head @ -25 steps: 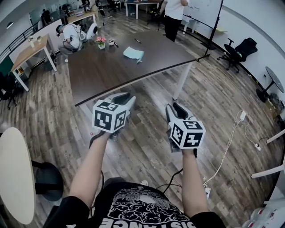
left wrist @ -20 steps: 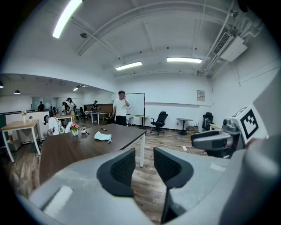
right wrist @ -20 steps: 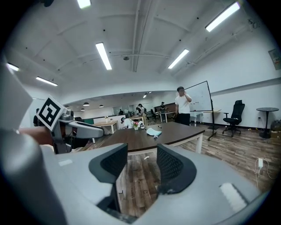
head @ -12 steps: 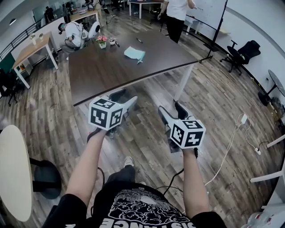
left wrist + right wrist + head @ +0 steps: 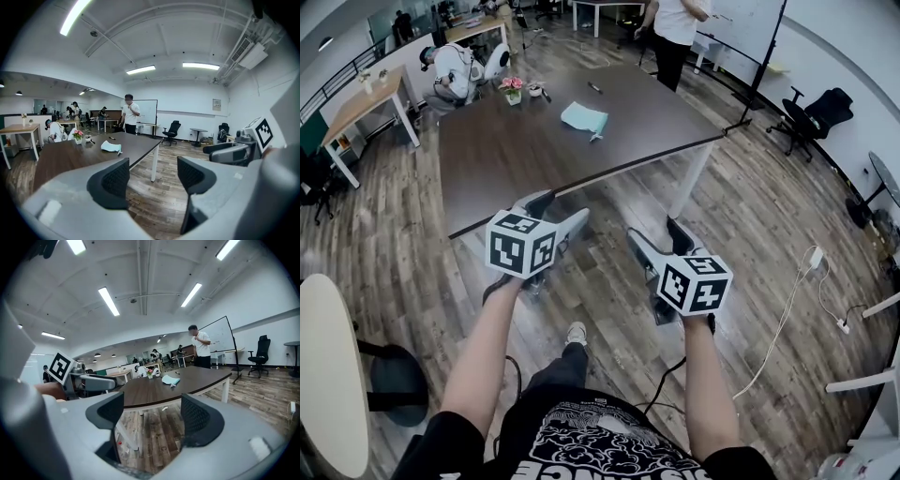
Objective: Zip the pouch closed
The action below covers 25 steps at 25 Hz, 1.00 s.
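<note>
The pouch (image 5: 584,117) is a light teal, flat bag lying on the far half of the dark brown table (image 5: 516,159). It also shows in the left gripper view (image 5: 111,146) and the right gripper view (image 5: 170,379). My left gripper (image 5: 558,208) hangs over the floor just short of the table's near edge. My right gripper (image 5: 656,232) is beside it, over bare floor. Both sets of jaws have just been opening and stand wide apart, with nothing between them (image 5: 152,173) (image 5: 154,411). The pouch is far from both.
A small flower pot (image 5: 513,89) and a pen (image 5: 594,87) lie on the table's far end. A person (image 5: 675,33) stands beyond the table. An office chair (image 5: 811,112) is at right, a round table (image 5: 328,375) at left, and cables (image 5: 787,309) cross the floor.
Both grippers have moved forward toward the table's near edge, and both sets of jaws have opened from nearly shut to wide. A foot has come into view below.
</note>
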### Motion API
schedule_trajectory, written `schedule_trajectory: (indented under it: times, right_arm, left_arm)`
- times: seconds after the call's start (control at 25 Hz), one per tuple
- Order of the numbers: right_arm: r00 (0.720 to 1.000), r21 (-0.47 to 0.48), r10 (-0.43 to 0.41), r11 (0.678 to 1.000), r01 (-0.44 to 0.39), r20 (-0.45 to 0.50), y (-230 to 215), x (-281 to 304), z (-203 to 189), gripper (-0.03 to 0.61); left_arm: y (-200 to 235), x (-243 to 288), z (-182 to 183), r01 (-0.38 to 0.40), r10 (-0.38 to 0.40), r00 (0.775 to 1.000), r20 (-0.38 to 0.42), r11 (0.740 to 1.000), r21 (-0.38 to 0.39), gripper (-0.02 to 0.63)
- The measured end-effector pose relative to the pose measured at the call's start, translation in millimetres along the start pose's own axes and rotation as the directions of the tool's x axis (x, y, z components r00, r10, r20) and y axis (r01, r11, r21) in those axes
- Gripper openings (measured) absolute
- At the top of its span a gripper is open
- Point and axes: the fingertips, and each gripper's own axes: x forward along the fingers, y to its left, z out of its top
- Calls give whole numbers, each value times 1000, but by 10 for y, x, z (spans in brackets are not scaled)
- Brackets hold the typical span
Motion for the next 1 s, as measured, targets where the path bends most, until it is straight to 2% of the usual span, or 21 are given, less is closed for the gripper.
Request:
schedule_trajectory:
  times: [0.28,0.56,1.0]
  right_arm:
    - [999,-20,-14,1000,14,-40,-198,650,167,390]
    - [997,-58,-31,998,27,-77,-337,1384,428,396]
    - [990,-84,-42,996,31,-131,-516,2303,622,396]
  left_arm:
    - [580,460,111,-28,28,999,-22,999,-20,334]
    - [1187,906,348,-19,18,1000,-23,999,-34,334]
    - [1890,1507,438,0,-3,998,-61,998,-57,337]
